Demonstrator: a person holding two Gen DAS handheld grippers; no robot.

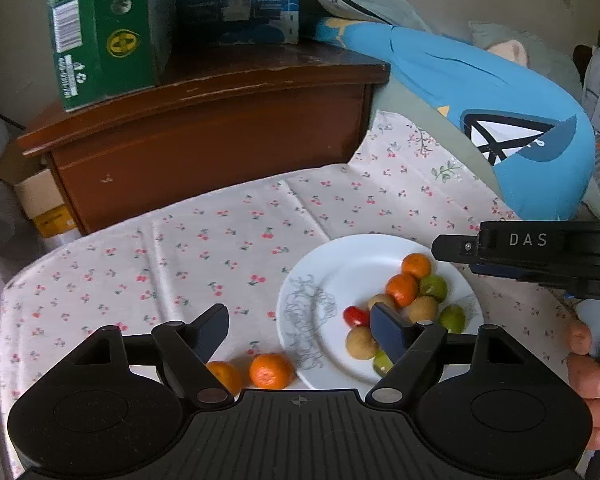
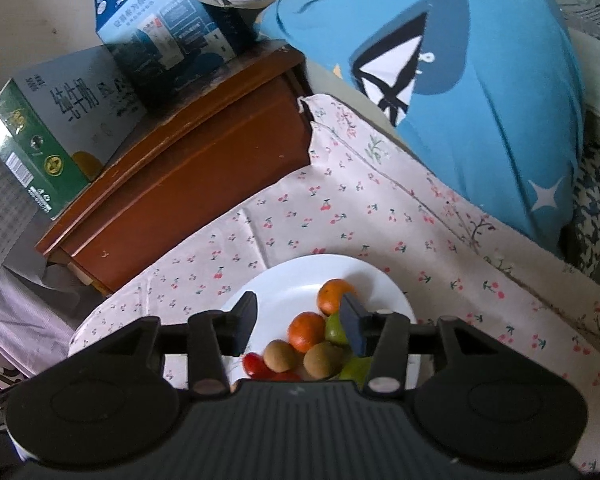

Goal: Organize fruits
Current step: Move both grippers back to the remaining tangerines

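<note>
— Where do the grippers stand?

— The left gripper (image 1: 300,332) is spread wide with nothing between its fingers; it hangs over the near-left rim of the white plate (image 1: 340,260). The right gripper (image 2: 300,320) is parted too, pinching nothing, above the fruit pile. A hand (image 1: 596,376) holds it at the plate's right side.

— And the fruit?

— Heaped on the plate's right half: two oranges (image 1: 402,289), green limes (image 1: 433,287), brown round fruits (image 1: 361,343) and a cherry tomato (image 1: 356,317). Two more oranges (image 1: 270,370) lie on the cherry-print cloth (image 1: 180,260), just beside the plate's left rim.

— Room to move?

— The plate's left half is bare, and the cloth stretches open to the left. A wooden cabinet (image 1: 220,132) bounds the far edge, a blue pillow (image 1: 500,120) the far right.
</note>
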